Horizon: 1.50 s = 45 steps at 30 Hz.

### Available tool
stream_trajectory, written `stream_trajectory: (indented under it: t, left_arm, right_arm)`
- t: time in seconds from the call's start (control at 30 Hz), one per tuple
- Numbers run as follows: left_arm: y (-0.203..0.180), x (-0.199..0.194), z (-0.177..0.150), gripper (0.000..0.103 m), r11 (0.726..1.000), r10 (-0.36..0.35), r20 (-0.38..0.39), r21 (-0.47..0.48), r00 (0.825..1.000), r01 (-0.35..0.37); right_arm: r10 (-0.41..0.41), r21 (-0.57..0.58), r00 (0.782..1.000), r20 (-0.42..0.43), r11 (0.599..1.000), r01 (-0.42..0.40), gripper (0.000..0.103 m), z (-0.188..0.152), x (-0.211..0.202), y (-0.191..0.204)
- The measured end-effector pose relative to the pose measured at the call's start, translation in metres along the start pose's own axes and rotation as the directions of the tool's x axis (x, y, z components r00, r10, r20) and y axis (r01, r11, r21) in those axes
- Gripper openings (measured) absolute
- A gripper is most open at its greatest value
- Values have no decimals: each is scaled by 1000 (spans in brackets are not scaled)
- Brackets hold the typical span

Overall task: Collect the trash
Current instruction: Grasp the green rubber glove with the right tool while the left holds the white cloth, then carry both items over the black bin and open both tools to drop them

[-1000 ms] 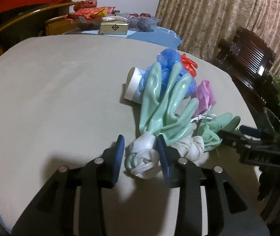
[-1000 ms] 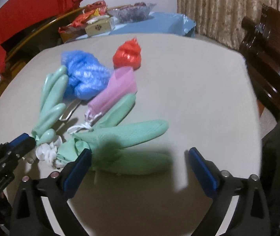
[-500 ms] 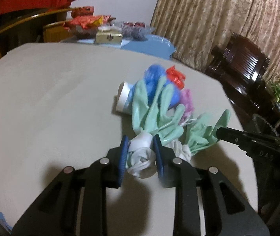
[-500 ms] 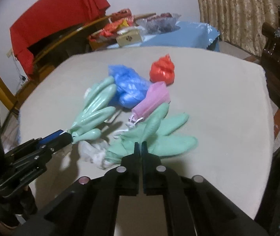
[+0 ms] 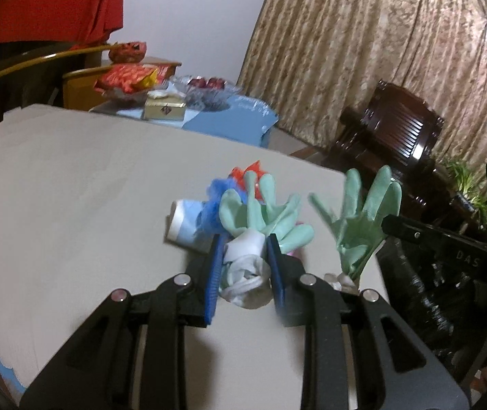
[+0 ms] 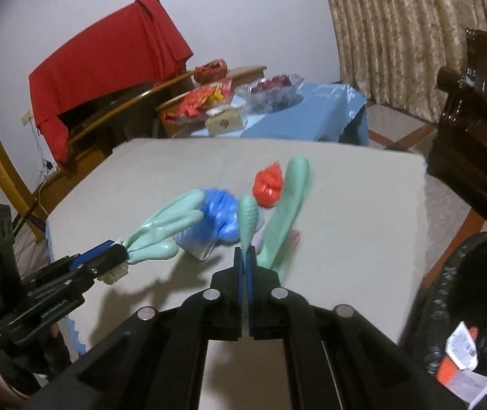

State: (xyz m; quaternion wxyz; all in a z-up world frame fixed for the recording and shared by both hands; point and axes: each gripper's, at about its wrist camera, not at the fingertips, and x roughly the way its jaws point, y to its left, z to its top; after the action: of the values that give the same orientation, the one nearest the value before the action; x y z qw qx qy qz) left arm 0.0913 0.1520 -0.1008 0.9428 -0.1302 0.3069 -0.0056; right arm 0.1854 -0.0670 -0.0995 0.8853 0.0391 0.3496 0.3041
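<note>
Two mint-green rubber gloves hang above the beige table (image 5: 72, 188). My left gripper (image 5: 245, 242) is shut on the bunched white cuff of one green glove (image 5: 264, 212), whose fingers point up and away. My right gripper (image 6: 245, 256) is shut on the other green glove (image 6: 287, 212), which trails down toward the table. Each gripper shows in the other view: the right gripper (image 5: 385, 222) and the left gripper (image 6: 117, 256). On the table behind lie a blue bag (image 6: 219, 215), a red bag (image 6: 269, 184), a pink bag (image 6: 294, 235) and a white roll (image 5: 181, 218).
A black trash bag (image 6: 448, 273) stands open off the table's right edge, with scraps inside. A dark wooden chair (image 5: 397, 136) is beyond it. A blue-covered side table (image 5: 229, 119) with snacks and a box sits behind the table.
The right jaws went from wide open to shut on the second glove. The left jaws tightened on the white cuff. Both grippers rose, lifting the gloves off the table.
</note>
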Motion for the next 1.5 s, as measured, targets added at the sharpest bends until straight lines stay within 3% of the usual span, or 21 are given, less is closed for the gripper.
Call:
stream_trajectory:
  t: [0.3,0.6,0.77,1.07,1.23,1.5]
  left_arm:
    - [-35,-14,15,25,998,-57,47,42,997,55]
    - [-86,-5,21,25,983,-151,35,114,988,146]
    - [-131,4,20,25,957,-234,14,179,972,228]
    - [-218,36,9,25,894,-355,-55,272,933,356]
    - [-258,55,-6,25,858,-397,-110,309,911,411]
    - [-307,90,-29,26,812,-433,-207,333,877,479]
  right_arm:
    - [-44,11,997,65,999,43,2,10,-43,-16]
    - [-147,50,982,119,989,142,2,10,-92,-50]
    - [-217,85,966,142,975,207,2,5,-125,-78]
    - [-376,164,917,136,921,354,2,-22,-175,-137]
    - [-438,212,892,112,887,410,2,-43,-192,-166]
    - [-483,275,874,56,849,452,3,-71,-198,-199]
